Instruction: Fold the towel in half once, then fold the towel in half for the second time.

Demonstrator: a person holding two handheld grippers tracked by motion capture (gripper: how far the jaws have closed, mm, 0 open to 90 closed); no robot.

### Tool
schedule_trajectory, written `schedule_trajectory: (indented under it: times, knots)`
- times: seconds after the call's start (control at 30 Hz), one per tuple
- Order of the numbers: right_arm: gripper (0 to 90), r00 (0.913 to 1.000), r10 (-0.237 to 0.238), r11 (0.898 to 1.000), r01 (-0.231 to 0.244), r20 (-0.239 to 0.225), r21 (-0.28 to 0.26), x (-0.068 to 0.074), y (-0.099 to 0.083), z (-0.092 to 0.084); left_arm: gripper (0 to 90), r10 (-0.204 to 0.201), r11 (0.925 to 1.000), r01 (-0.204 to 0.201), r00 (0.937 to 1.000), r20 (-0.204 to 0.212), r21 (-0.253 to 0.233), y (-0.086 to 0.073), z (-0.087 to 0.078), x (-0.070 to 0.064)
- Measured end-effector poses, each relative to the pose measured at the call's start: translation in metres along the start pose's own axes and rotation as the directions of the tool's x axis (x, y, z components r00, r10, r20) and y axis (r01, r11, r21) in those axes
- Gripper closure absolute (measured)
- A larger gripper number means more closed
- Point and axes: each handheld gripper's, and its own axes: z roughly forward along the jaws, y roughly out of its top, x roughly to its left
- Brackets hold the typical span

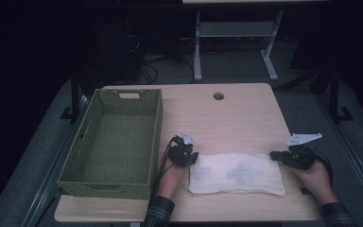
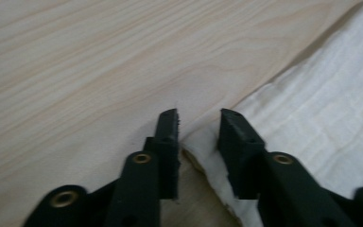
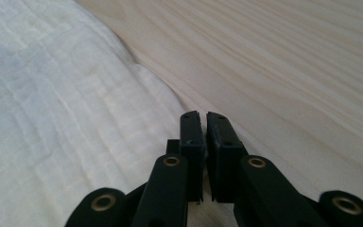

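High view | green basket (image 1: 113,137) holds nothing | cloth (image 1: 236,173) beside it

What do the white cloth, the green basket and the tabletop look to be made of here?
White cloth: soft woven cotton, perhaps gauze or muslin; matte, crinkled weave lines show in the gripper views. Green basket: woven wicker or moulded plastic imitating it; the lattice walls leave this open. Tabletop: pale wood-grain laminate or veneer, smooth, with a faint sheen.
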Motion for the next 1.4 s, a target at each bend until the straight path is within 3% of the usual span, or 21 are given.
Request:
schedule_trajectory:
  times: [0.07, 0.13, 0.37, 0.63, 0.83, 1.07, 1.4]
  knots:
    - [86.3, 0.9999, -0.009, 1.000, 0.009, 0.006, 0.004, 0.001, 0.001, 0.000, 84.1, 0.001, 1.0000, -0.001, 1.0000, 0.009, 0.002, 0.000, 0.000, -0.001]
    - [86.5, 0.9997, -0.005, 1.000, 0.005, 0.024, 0.016, 0.001, 0.003, -0.001, 86.1, 0.000, 1.0000, 0.000, 1.0000, 0.003, 0.001, 0.001, 0.000, 0.000]
    - [86.9, 0.9986, 0.036, 0.999, -0.035, 0.039, -0.037, -0.017, 0.008, -0.007, 86.8, -0.050, 0.9968, 0.050, 0.9987, 0.004, -0.062, 0.010, 0.003, 0.013]
    - [87.3, 0.9961, 0.061, 0.996, -0.057, 0.063, -0.067, -0.033, 0.019, -0.001, 87.1, -0.054, 0.9945, 0.051, 0.9981, -0.030, -0.091, 0.023, 0.010, 0.023]
    - [87.3, 0.9950, 0.070, 0.993, -0.063, 0.070, -0.100, -0.042, 0.027, 0.004, 87.0, -0.039, 0.9925, 0.032, 0.9972, -0.063, -0.118, 0.035, 0.006, 0.028]
    - [87.3, 0.9956, 0.066, 0.989, -0.057, 0.066, -0.134, -0.040, 0.030, -0.001, 87.0, -0.029, 0.9890, 0.018, 0.9970, -0.072, -0.147, 0.037, -0.004, 0.026]
    - [87.2, 0.9980, 0.049, 0.983, -0.042, 0.041, -0.176, -0.028, 0.024, -0.017, 87.0, -0.040, 0.9795, 0.026, 0.9970, -0.067, -0.200, 0.022, -0.020, 0.016]
